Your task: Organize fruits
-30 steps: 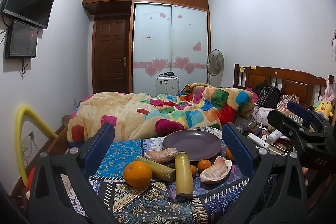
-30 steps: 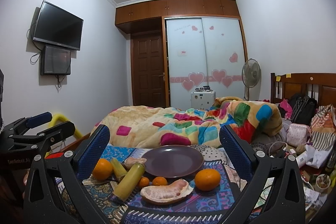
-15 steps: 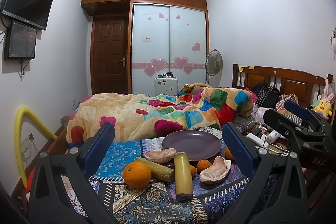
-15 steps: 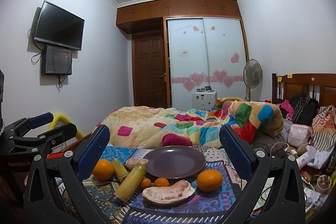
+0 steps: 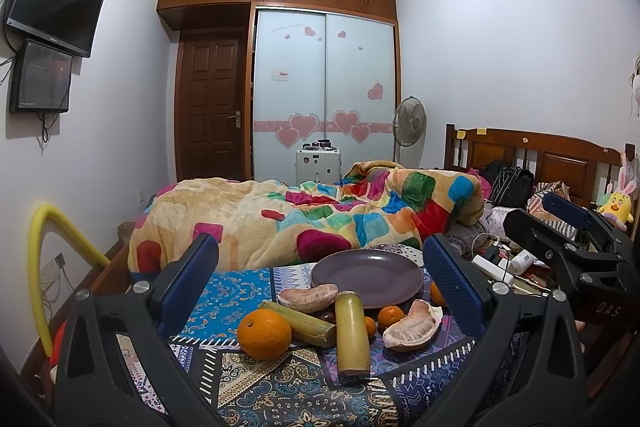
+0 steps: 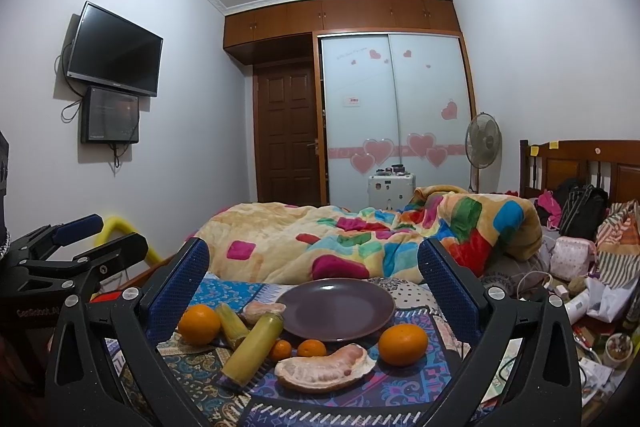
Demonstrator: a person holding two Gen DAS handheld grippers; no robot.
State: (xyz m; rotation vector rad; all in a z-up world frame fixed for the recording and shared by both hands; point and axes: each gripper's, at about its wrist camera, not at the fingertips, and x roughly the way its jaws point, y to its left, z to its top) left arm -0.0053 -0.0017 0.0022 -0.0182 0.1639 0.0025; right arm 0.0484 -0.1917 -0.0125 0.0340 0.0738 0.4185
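An empty purple plate [image 5: 366, 277] [image 6: 336, 309] sits on a patterned cloth [image 5: 280, 387]. In front of it lie two big oranges [image 5: 264, 333] [image 6: 403, 343], two sugarcane pieces [image 5: 352, 331] [image 5: 298, 321], two peeled pomelo pieces [image 5: 412, 327] [image 5: 308, 297] and small tangerines [image 5: 390, 317] [image 6: 311, 349]. My left gripper [image 5: 320, 283] is open and empty, short of the fruit. My right gripper [image 6: 314, 279] is open and empty, also short of the fruit. Each gripper shows at the edge of the other's view.
A colourful quilt [image 5: 320, 215] lies heaped on the bed behind the plate. Clutter of bags, cables and bottles [image 6: 580, 287] lies to the right by the wooden headboard [image 5: 540, 159]. A yellow foam tube [image 5: 44, 267] stands at the left wall.
Both views have shifted slightly; the fruit and plate have not moved and both grippers stay open.
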